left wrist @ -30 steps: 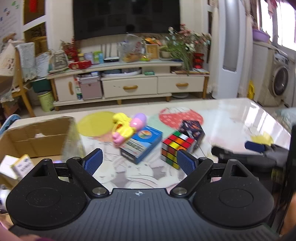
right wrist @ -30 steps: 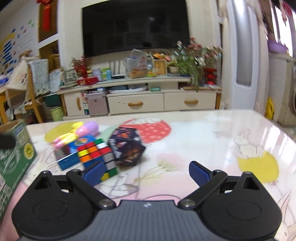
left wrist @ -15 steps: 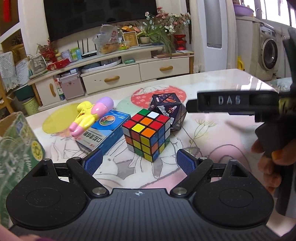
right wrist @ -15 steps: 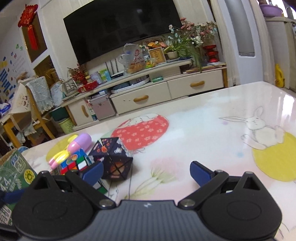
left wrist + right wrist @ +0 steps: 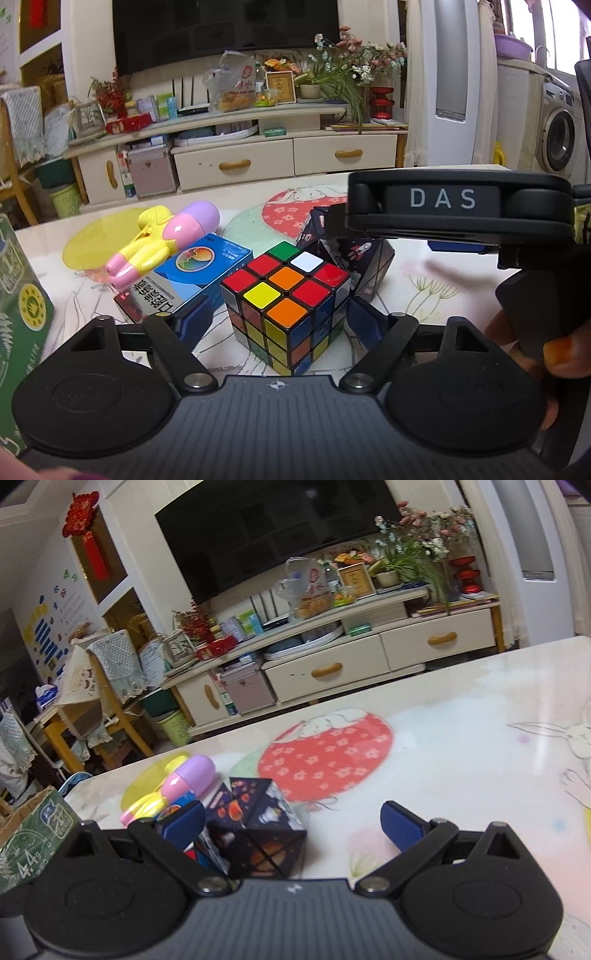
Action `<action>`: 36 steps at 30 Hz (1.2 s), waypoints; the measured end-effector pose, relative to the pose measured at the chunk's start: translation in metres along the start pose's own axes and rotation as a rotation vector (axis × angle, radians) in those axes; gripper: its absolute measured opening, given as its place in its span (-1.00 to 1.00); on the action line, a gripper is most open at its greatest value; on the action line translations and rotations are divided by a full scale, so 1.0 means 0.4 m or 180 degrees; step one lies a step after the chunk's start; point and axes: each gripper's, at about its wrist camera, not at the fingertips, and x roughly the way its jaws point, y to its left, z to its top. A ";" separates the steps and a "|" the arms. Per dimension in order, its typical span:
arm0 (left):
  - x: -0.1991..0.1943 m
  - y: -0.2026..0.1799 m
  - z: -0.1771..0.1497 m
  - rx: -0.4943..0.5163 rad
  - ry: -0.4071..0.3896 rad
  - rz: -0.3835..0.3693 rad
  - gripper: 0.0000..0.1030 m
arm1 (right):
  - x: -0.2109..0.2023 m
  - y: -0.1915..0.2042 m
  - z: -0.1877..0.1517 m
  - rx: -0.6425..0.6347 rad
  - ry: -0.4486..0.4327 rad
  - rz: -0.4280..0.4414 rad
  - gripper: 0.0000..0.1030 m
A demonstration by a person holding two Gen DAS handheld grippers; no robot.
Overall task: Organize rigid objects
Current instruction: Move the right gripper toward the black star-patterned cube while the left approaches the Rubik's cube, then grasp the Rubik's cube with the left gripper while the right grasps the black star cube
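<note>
Rigid objects are lying clustered on the table (image 5: 461,716), beside a green carton (image 5: 18,295) at its left edge. The blue box (image 5: 195,273) is lying flat, supporting a pink-and-yellow toy (image 5: 162,240) on its far end. The Rubik's cube (image 5: 291,306) is sitting just right of the blue box, between the jaws of the left gripper (image 5: 277,317); these jaws are closing, the pads not yet pressing its faces. The dark patterned cube (image 5: 255,827) is standing directly behind it, touching or nearly so. The right gripper (image 5: 291,823) is reaching in above that dark cube, partly blocking it; its jaws are opening wide, with the cube just inside the left pad. A hand (image 5: 532,354) is gripping its handle.
</note>
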 end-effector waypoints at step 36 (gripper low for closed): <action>-0.044 0.042 -0.026 -0.0261 0.0177 0.0278 0.68 | 0.020 0.089 -0.068 -0.0527 0.0163 -0.0064 0.25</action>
